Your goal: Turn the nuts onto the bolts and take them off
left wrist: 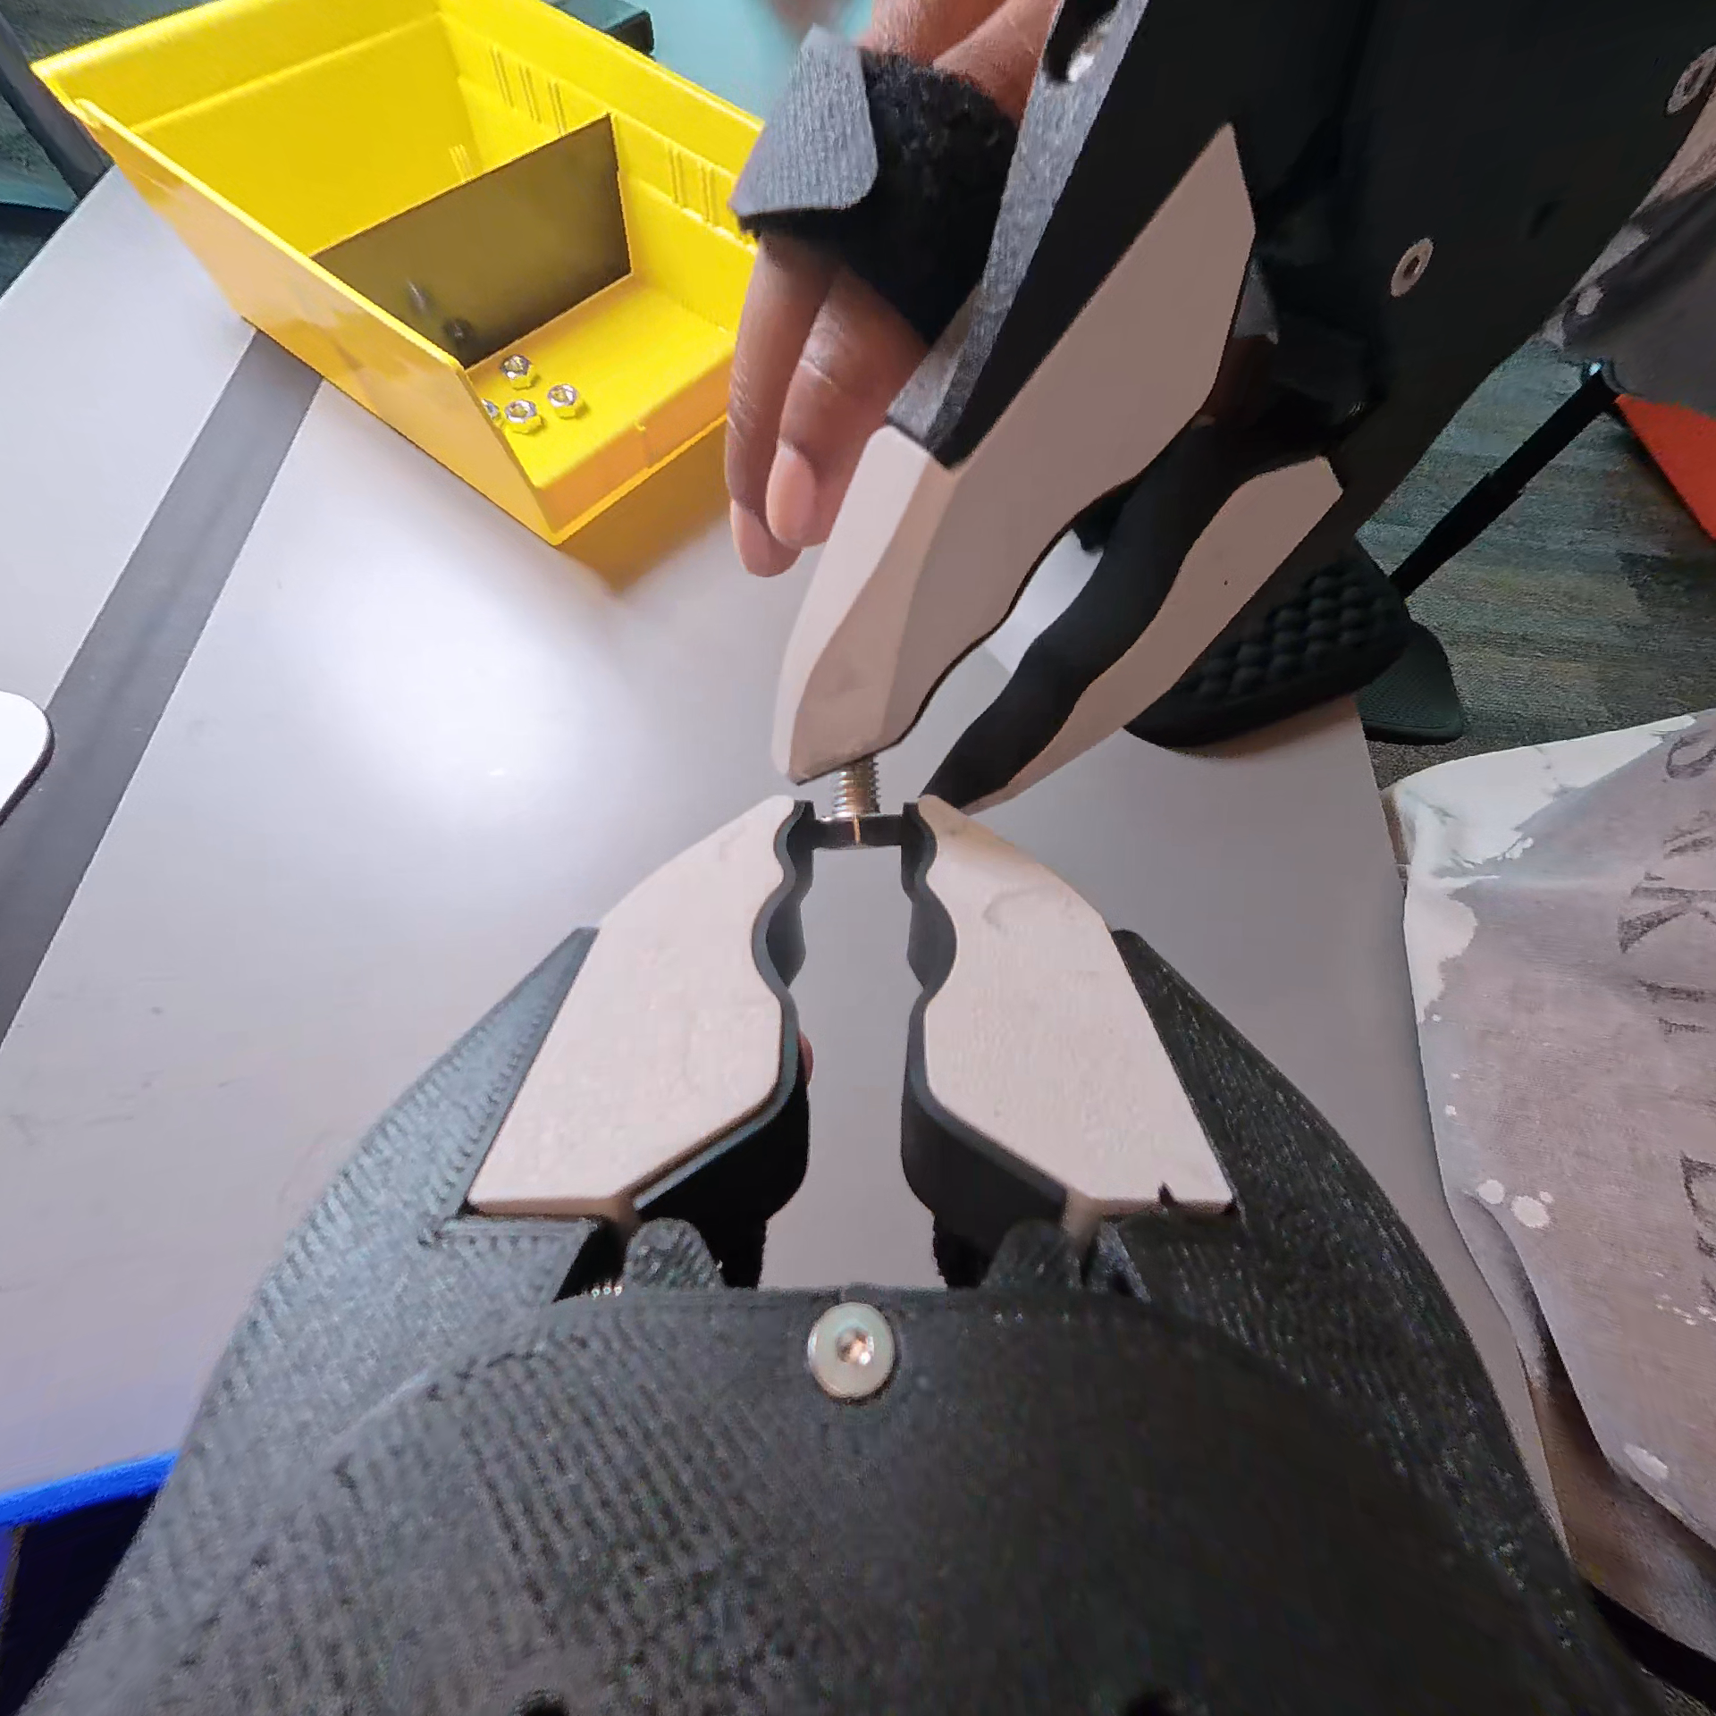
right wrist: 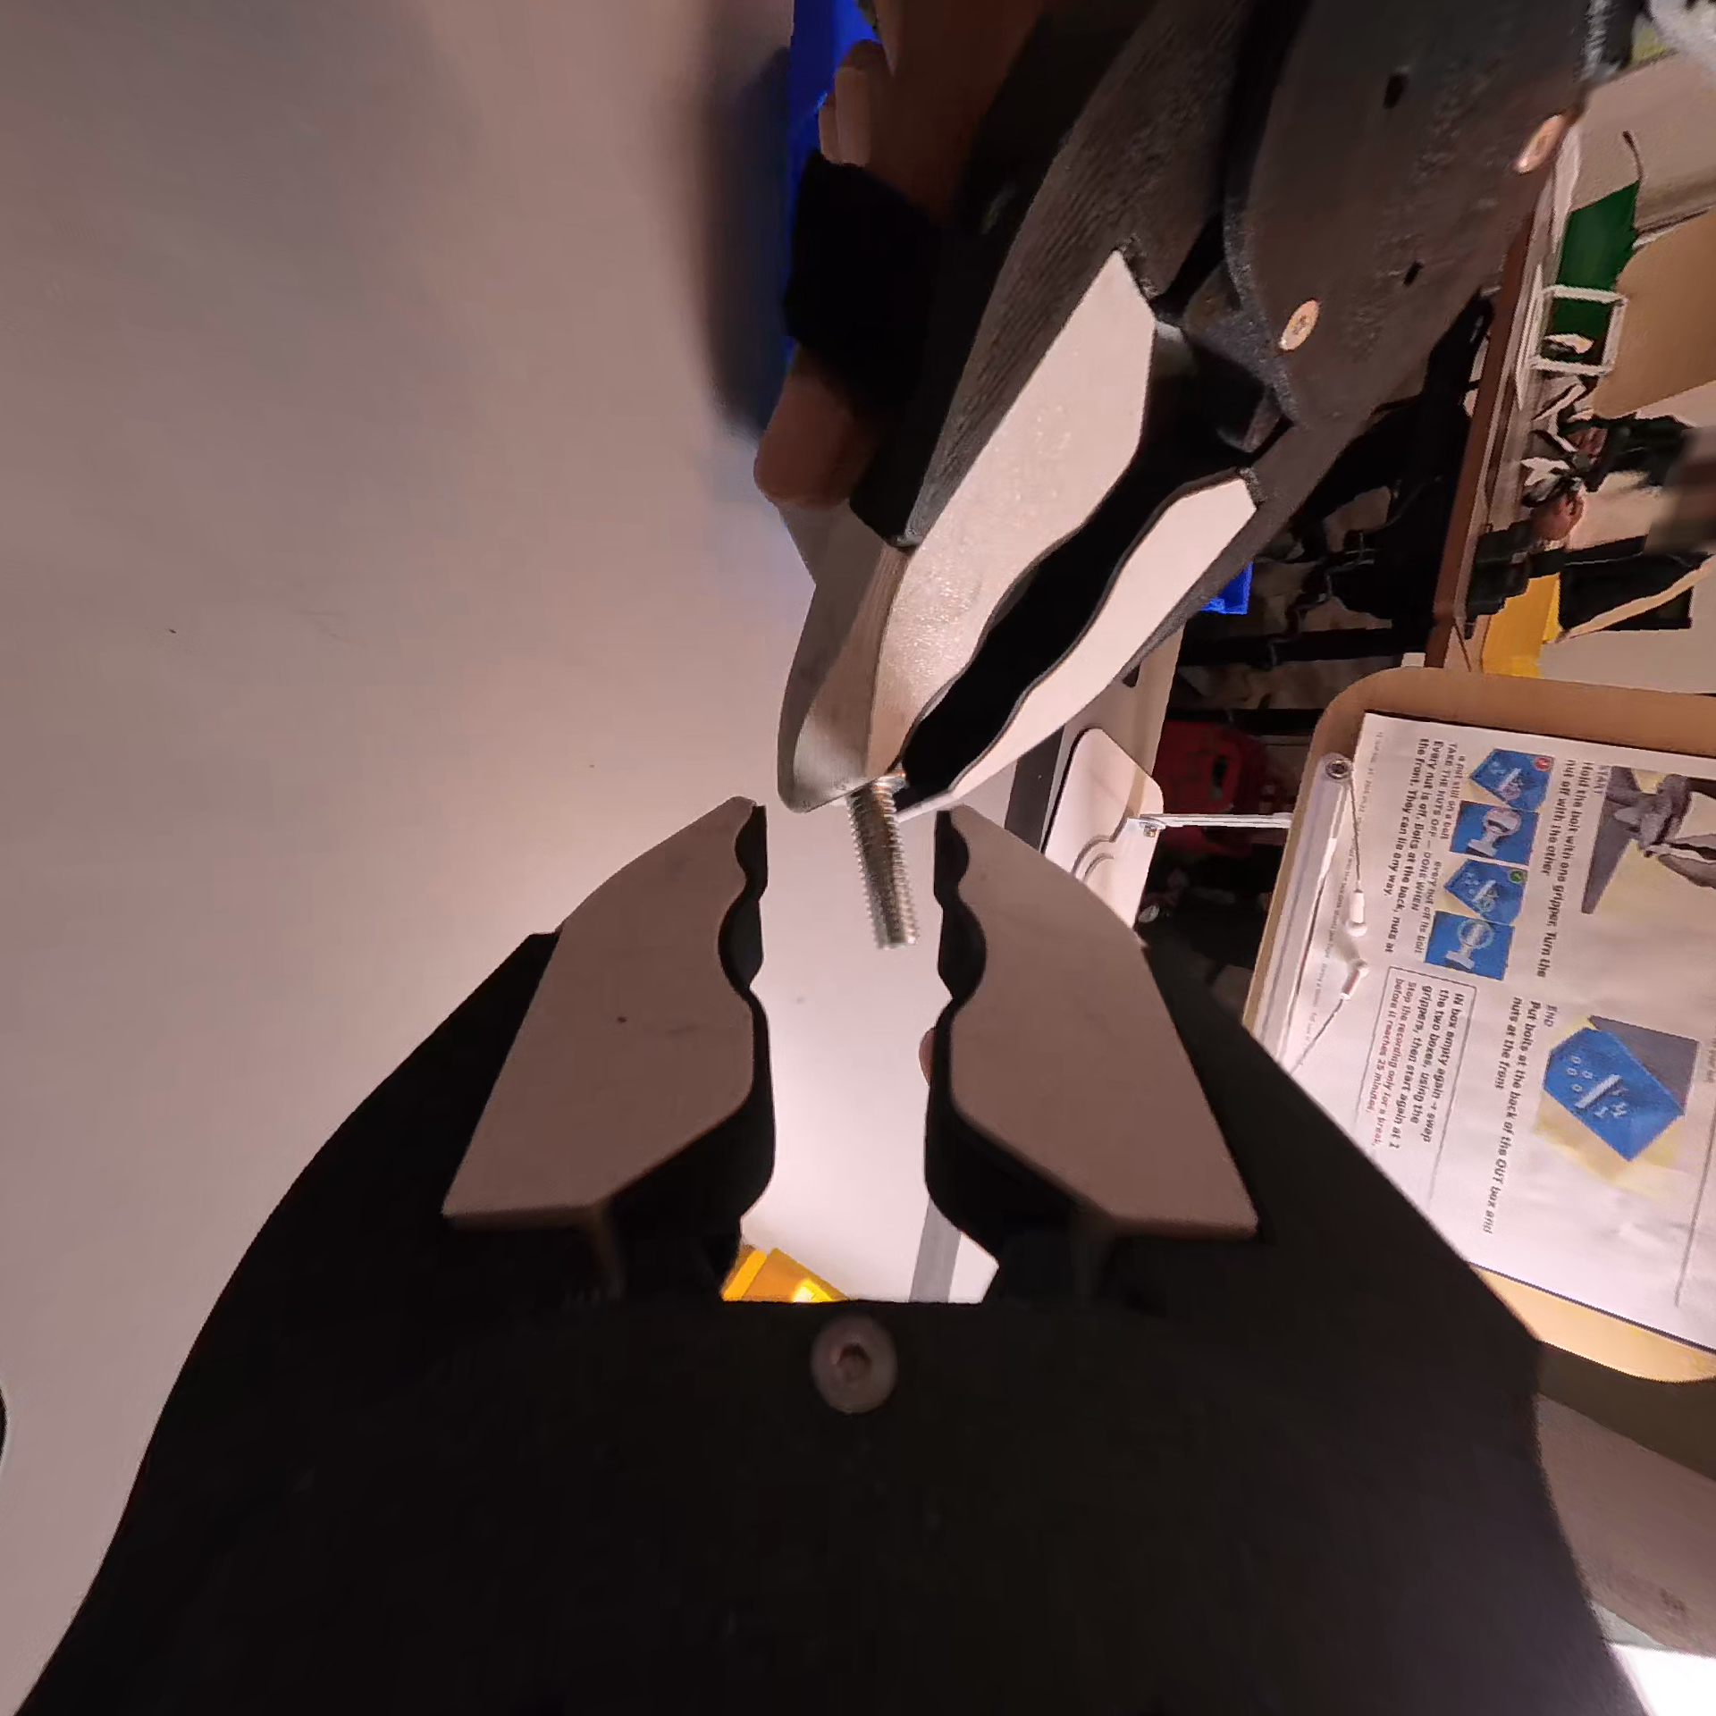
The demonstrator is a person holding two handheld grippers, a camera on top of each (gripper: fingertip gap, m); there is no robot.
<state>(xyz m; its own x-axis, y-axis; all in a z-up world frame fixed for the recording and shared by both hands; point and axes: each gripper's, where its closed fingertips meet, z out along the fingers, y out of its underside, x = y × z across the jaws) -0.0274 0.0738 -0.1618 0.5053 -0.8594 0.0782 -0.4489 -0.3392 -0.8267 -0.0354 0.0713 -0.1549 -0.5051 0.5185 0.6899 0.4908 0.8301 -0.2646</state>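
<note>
Left wrist view: the yellow plastic bin (left wrist: pixel 557 446) holds loose silver hex nuts (left wrist: pixel 525 404) in front of its divider. The left gripper (left wrist: pixel 856 817) pinches the silver threaded bolt (left wrist: pixel 854 789) by its head.

Right wrist view: the bolt's (right wrist: pixel 887 873) long axis points toward the right gripper (right wrist: pixel 850 836), whose fingers are spread around the shank without touching it.

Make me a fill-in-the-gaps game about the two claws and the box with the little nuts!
1. The left claw is shut on the head of a silver threaded metal ___.
2. The bolt pokes between the fingers of the right claw, which is ___.
3. The small silver hex nuts lie in a plastic bin coloured ___.
Missing words: bolt, open, yellow.
</note>
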